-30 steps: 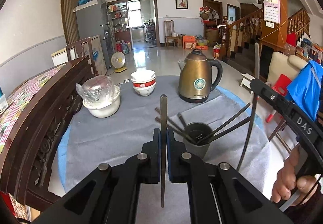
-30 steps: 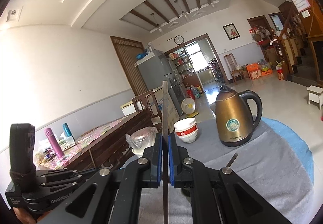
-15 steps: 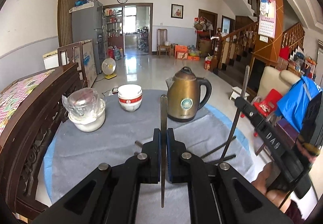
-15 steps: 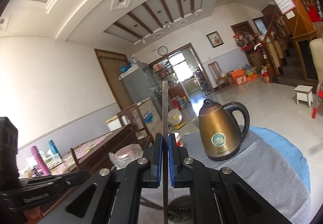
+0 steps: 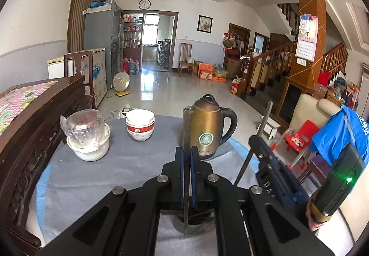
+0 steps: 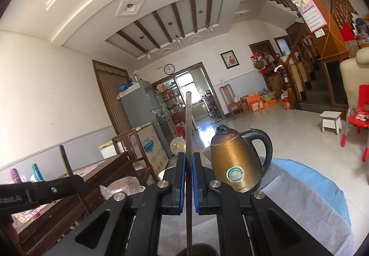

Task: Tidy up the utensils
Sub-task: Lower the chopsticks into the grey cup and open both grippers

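2 grippers (image 5: 186, 154) (image 6: 189, 161), 2 clamped chopsticks (image 5: 185, 131) (image 6: 188, 122)

The kettle (image 5: 208, 128) had a brushed, bronze-toned metal body with a dull sheen, a glossy black plastic handle and a round paper-like sticker, while the stacked bowls (image 5: 140, 124) looked like glazed white ceramic with a red band. The table (image 5: 129, 163) wore a soft, matt grey cloth over a smooth blue sheet, and the white pot (image 5: 88, 147) carried a crinkled clear plastic wrap over its glass lid. The utensil handle (image 6: 189, 140) between matt blue rubbery pads (image 6: 182, 177) was flat, satin grey metal, the gripper frames were matt black plastic with shiny steel bolts, and the floor (image 5: 161, 92) was polished, mirror-glossy tile beside dark carved, varnished wood furniture (image 5: 30, 131).
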A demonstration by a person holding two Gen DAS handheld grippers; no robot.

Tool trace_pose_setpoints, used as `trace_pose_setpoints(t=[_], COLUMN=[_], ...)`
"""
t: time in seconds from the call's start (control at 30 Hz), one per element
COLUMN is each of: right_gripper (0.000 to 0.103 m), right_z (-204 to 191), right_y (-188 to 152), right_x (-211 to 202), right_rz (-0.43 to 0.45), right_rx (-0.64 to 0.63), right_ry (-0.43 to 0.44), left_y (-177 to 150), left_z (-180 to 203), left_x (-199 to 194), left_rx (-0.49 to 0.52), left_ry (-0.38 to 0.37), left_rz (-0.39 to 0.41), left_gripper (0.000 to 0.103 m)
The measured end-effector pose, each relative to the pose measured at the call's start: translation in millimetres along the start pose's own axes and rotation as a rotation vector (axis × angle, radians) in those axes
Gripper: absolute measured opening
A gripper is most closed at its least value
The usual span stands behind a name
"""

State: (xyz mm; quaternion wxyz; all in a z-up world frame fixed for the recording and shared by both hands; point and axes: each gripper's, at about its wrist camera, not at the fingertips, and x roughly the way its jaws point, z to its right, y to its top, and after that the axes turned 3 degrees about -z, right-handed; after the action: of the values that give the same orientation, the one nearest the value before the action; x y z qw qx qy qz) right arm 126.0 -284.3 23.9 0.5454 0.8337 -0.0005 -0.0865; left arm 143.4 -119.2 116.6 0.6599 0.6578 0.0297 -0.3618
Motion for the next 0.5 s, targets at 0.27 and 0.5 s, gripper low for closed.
trace_pose_setpoints(t=[0.27,0.5], right_gripper=[0.006,0.006], right_z=[25.3,40.8], right_y=[9.8,7.0], right_x=[2.6,4.9], right_rz=[0.054,0.05], right_rx=[0.096,0.178], right_ry=[-0.052,-0.074], left_y=[1.8,-8.6], left_z=[0.7,-5.7], left_x=[14.7,35.2], left_rx=[-0.014,-0.061], left_ry=[0.017,0.034], left_rz=[0.072,0.092], left_gripper=[0.005,0.005])
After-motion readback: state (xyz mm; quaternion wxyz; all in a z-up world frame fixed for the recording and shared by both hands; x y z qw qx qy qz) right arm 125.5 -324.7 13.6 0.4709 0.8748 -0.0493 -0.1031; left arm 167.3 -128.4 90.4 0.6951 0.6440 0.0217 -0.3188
